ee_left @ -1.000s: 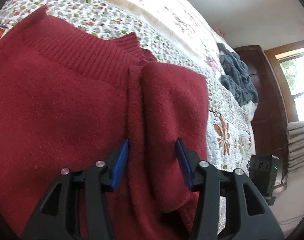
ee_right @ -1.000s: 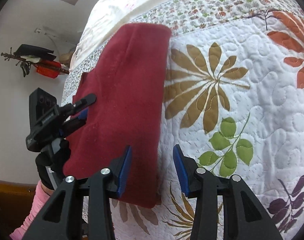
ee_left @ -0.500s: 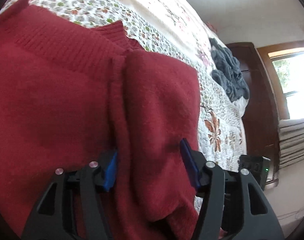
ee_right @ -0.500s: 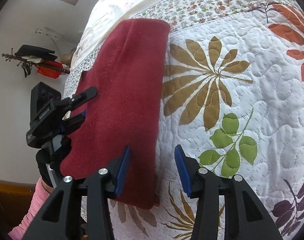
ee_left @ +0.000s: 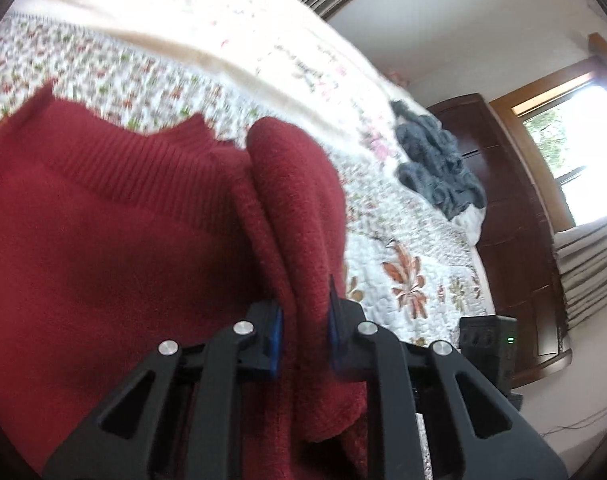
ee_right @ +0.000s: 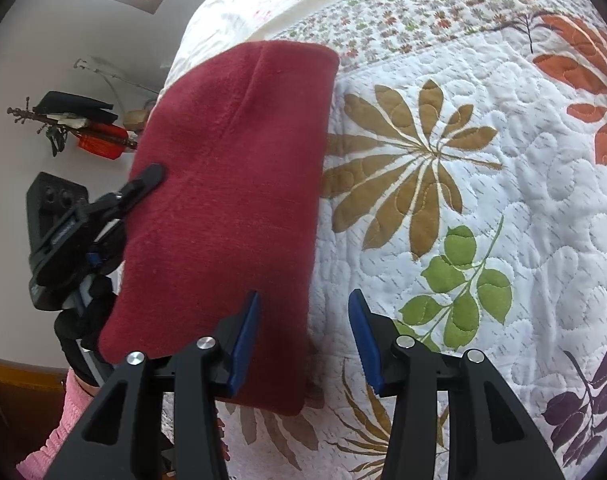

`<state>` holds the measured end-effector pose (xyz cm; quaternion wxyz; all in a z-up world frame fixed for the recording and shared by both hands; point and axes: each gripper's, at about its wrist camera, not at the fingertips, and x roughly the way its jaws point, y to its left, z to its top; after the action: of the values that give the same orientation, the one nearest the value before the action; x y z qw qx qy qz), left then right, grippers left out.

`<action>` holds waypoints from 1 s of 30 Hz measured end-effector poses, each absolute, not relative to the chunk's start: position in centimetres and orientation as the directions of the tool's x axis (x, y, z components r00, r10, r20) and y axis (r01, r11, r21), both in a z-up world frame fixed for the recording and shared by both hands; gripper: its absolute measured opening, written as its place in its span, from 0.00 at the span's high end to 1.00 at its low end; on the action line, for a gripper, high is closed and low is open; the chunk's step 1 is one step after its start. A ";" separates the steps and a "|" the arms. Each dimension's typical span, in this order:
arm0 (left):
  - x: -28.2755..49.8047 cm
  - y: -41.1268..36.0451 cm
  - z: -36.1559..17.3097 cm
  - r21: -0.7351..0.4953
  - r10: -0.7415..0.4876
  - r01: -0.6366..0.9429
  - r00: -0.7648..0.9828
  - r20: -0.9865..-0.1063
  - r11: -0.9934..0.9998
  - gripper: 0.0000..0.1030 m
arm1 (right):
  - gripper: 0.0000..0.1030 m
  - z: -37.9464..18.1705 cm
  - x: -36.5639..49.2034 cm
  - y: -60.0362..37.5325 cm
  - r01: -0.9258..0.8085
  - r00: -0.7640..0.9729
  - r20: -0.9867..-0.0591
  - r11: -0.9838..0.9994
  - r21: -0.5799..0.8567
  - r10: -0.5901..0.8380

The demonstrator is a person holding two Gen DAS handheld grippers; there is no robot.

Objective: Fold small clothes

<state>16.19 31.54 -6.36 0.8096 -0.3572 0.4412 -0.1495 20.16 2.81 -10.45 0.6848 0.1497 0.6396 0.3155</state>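
A dark red knit sweater (ee_left: 115, 248) lies on the quilted floral bedspread (ee_right: 483, 200), with no container in sight. The left gripper (ee_left: 303, 332) has its jaws closed narrowly on a folded sleeve layer of the sweater, cloth bunched between the blue pads (ee_left: 274, 334). The right gripper (ee_right: 303, 332) has its jaws spread wide, holding nothing; one pad overlaps the sweater's near edge, the other is over bare quilt. A crumpled grey garment (ee_left: 435, 168) lies farther up the bed. The left-wrist view is motion-blurred, and the sweater's lower part is cut off behind the gripper. A pink sleeve (ee_right: 59, 436) shows at the edge.
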 end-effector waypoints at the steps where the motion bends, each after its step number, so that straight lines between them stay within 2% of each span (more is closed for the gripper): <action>1: 16.0 31.9 -5.8 -0.714 -0.559 -0.066 0.575 -0.598 0.697 0.85 | 0.55 -10.2 20.0 3.0 -0.248 -0.015 -0.779 0.752 0.611 0.627; 8: 14.2 36.3 -3.1 -0.694 -0.514 -0.059 0.627 -0.585 0.717 0.85 | 0.53 -8.7 19.0 4.9 -0.319 -0.010 -0.776 0.734 0.600 0.630; 15: 12.3 42.3 -1.5 -0.648 -0.415 -0.129 0.672 -0.614 0.750 0.85 | 0.50 -8.2 17.8 8.2 -0.382 -0.037 -0.765 0.699 0.605 0.642; 20: 11.1 46.1 -3.2 -0.651 -0.399 -0.189 0.655 -0.641 0.735 0.85 | 0.50 -8.5 16.8 11.2 -0.404 -0.084 -0.747 0.663 0.630 0.659; 26: 9.2 49.6 -5.7 -0.693 -0.398 -0.242 0.671 -0.625 0.679 0.85 | 0.48 -9.2 15.9 14.2 -0.421 -0.140 -0.743 0.640 0.643 0.655; 30: 9.0 50.7 -6.9 -0.668 -0.374 -0.265 0.661 -0.651 0.695 0.85 | 0.48 -9.8 15.3 15.6 -0.425 -0.162 -0.748 0.639 0.642 0.644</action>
<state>9.03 50.72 -6.91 0.8241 -0.3891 0.4104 -0.0329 15.32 15.56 -9.82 0.6416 0.0857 0.6385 0.4163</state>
